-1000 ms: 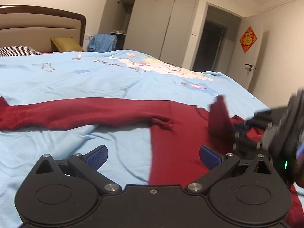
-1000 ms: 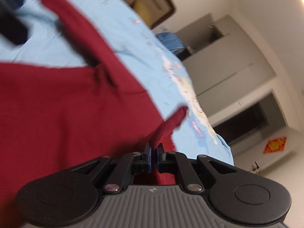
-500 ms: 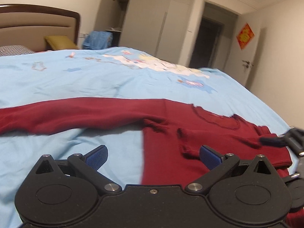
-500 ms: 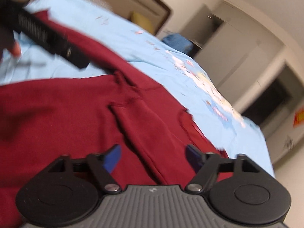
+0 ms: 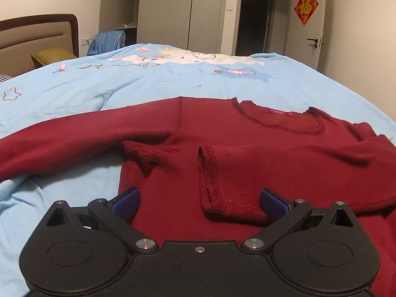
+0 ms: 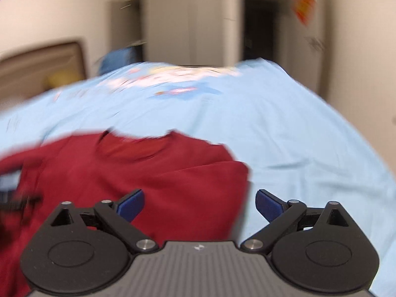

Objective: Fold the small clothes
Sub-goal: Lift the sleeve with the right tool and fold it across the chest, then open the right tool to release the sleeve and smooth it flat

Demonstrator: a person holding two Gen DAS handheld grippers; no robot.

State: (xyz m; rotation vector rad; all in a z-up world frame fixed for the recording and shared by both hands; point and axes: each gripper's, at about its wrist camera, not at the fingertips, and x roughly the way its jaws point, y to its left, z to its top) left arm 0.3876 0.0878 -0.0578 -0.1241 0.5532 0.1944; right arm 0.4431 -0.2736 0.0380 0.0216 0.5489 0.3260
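Nearest to us in the left wrist view, the left hand-held gripper [image 5: 199,201] has its jaws spread wide and grips nothing; its blue pads [image 5: 126,201] sit low over the dark red sweater [image 5: 247,133]. Between the pads lies the cuff [image 5: 209,180] of the right-side sleeve, which is folded across the chest with its stitched edge facing us.

In the right wrist view, which is blurred, the right hand-held gripper [image 6: 199,204] is likewise wide apart and empty. Its left pad is over red fabric [image 6: 148,173]; its right pad is over the bare sheet past the sweater's edge.

Middle ground: the sweater lies flat, front up, on the bed's light blue sheet [image 5: 123,86], neckline [image 5: 277,118] away from us with a pink label inside. The other sleeve [image 5: 61,146] stretches out straight to the left across the sheet. A small ragged bunch of fabric sits near the armpit.

Farther: a cartoon print [image 5: 178,58] on the sheet, then a padded headboard [image 5: 37,37], a yellow cushion [image 5: 53,54], and a blue garment [image 5: 107,40] draped at the bedside.

Farthest: grey wardrobe doors [image 5: 173,10], a dark doorway [image 5: 255,22], a red diamond decoration [image 5: 306,6] on the wall.
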